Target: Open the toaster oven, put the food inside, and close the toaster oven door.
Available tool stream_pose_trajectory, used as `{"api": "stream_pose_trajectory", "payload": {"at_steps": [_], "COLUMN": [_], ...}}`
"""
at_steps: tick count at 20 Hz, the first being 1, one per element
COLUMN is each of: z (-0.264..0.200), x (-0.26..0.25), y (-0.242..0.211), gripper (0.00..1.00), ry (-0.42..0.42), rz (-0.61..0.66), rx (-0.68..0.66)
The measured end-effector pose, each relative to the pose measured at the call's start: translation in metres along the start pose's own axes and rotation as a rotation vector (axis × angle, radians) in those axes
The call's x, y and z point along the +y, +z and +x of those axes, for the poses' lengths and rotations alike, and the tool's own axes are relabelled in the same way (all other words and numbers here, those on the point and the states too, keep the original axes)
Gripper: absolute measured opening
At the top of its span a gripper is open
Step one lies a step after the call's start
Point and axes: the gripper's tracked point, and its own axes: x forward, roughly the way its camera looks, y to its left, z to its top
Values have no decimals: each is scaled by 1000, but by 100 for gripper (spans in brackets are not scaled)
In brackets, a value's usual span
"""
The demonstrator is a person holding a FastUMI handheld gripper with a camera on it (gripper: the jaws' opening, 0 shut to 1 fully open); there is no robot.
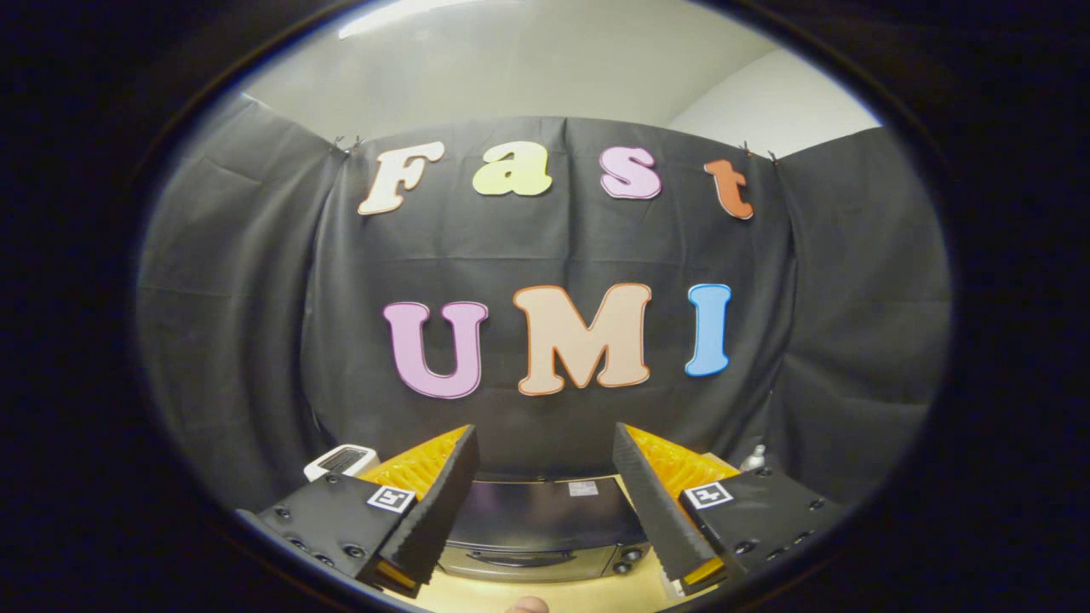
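A dark toaster oven [545,528] sits on a light wooden table [528,592], seen from above and in front between my two fingers. Its door with a long handle [519,559] is shut, and two knobs [628,558] sit to the right of the handle. My gripper [545,443] is open, held well above and short of the oven, with nothing between its fingers [438,502]. The booth's black cloth wall rises behind the oven.
A small white appliance [341,461] stands to the left of the oven, beyond the left finger. A small pale bottle top [753,458] shows beyond the right finger. A bit of a hand [526,604] shows below the fingers.
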Motion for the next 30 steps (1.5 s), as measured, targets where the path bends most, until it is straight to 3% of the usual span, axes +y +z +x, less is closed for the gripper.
{"api": "stream_pose_trajectory", "payload": {"at_steps": [5,16,20,30], "z": [-2,9,28,61], "x": [13,-11,2,13], "y": [0,-25,-77,-219], "gripper": [99,99,99,99], "ry": [33,-12,25,2], "rz": [-20,82,101,69], "rx": [-6,9,83,270]}}
